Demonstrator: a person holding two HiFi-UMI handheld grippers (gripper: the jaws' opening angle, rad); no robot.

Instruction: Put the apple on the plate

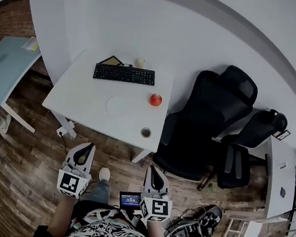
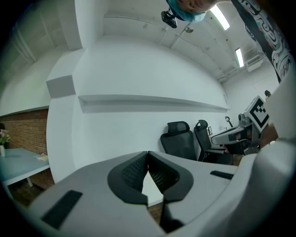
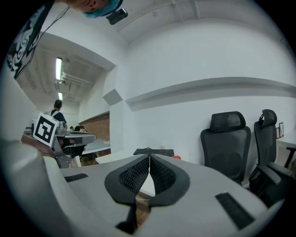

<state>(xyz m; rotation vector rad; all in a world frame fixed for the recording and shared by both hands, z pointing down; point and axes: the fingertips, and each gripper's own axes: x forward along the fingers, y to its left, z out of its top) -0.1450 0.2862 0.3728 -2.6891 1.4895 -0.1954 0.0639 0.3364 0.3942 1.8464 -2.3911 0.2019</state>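
Apple (image 1: 156,99) near plate (image 1: 121,106) on desk (image 1: 85,90), left tool (image 1: 88,146), right tool (image 1: 153,169) both closed

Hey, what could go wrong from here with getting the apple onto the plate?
1. The left gripper and right gripper are both shut. Reaching in like that could nudge the round red apple, which sits near the right edge of the white table, off it.
2. The flat white plate barely stands out from the table, so the drop may miss.
3. The small tape roll at the near edge could get swept off.
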